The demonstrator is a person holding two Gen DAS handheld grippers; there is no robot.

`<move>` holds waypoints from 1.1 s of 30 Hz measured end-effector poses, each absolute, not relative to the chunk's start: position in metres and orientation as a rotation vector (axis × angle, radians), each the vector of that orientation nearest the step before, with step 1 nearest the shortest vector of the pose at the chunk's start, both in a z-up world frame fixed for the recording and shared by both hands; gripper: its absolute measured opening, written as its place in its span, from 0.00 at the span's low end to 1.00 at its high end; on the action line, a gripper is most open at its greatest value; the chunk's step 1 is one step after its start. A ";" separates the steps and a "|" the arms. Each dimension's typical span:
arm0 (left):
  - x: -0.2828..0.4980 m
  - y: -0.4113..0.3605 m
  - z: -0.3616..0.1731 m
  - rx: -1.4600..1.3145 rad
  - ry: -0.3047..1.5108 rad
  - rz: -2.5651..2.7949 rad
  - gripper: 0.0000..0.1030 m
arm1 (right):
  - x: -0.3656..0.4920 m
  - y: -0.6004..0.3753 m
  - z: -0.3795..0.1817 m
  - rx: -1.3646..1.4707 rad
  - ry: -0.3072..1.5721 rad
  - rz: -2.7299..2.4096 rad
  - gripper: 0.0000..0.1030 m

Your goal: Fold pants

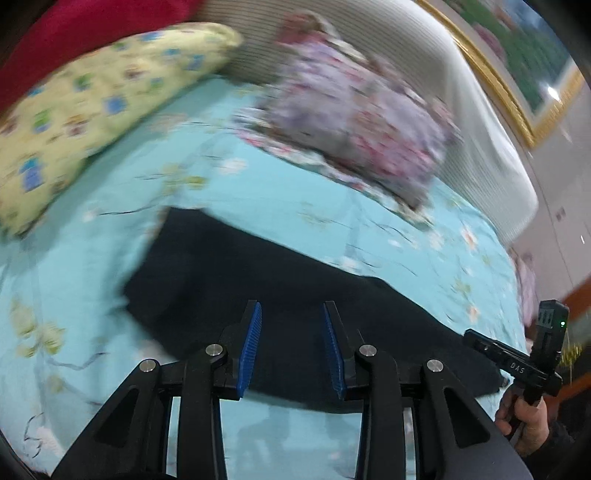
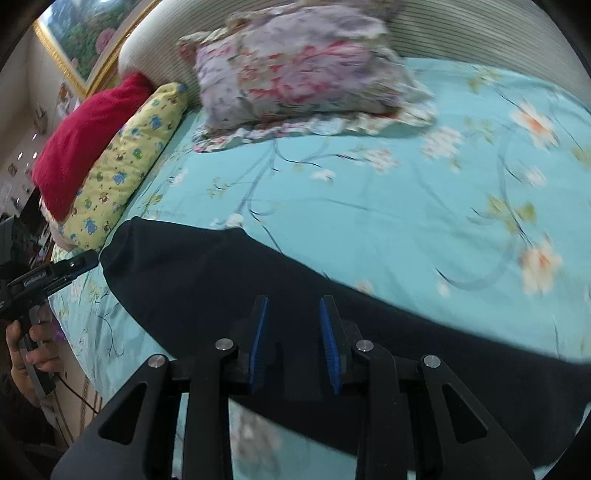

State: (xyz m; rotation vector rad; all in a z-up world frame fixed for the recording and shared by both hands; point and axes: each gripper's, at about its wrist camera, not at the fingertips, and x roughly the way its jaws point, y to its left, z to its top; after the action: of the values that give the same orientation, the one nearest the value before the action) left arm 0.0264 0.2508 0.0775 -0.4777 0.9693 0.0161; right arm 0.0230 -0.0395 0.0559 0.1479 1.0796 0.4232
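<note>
Your dark navy fabric pants [image 1: 280,302] lie spread flat on the turquoise floral bedsheet [image 1: 92,266] of the bed, a long dark band running across the near part of the bed, well short of the pillows.

Taking the pants as the landmark and going left to right in the left wrist view: beyond their left end lies a long yellow-green pillow with small blue cartoon prints [image 1: 92,96], and behind it a deep red plush cushion [image 1: 74,26]. Further right, past the far edge of the pants, a lilac and pink floral pillow with a frilled border [image 1: 354,122] leans against the ribbed grey upholstered headboard [image 1: 461,110]. Above the headboard hangs a gold-framed painting [image 1: 517,55].

Your left gripper [image 1: 291,314] hovers over the pants with its blue-padded fingers [image 1: 251,350] spread apart and nothing between them. At the right end of the pants, your right hand [image 1: 524,424] grips the handle of the other tool.

In the right wrist view, your left hand [image 2: 33,354] holds its handle off the left end of the pants [image 2: 221,295]. Your right gripper [image 2: 293,306] hangs above the middle of the pants, its blue-padded fingers [image 2: 330,350] likewise parted and holding nothing. Both views are somewhat blurred.
</note>
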 end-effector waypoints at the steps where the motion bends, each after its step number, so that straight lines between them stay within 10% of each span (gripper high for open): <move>1: 0.033 0.237 0.078 -0.459 0.982 -0.010 0.37 | 0.018 -0.047 0.056 0.163 1.082 0.410 0.29; 33: 0.130 -0.113 0.062 0.051 1.199 -0.792 0.52 | -0.118 -0.248 0.043 0.623 1.007 -0.114 0.45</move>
State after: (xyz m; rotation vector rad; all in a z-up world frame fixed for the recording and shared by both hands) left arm 0.1298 -0.1129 0.0623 0.0510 1.1994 -0.7922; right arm -0.1175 -0.2481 0.0428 0.6229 1.0074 -0.1138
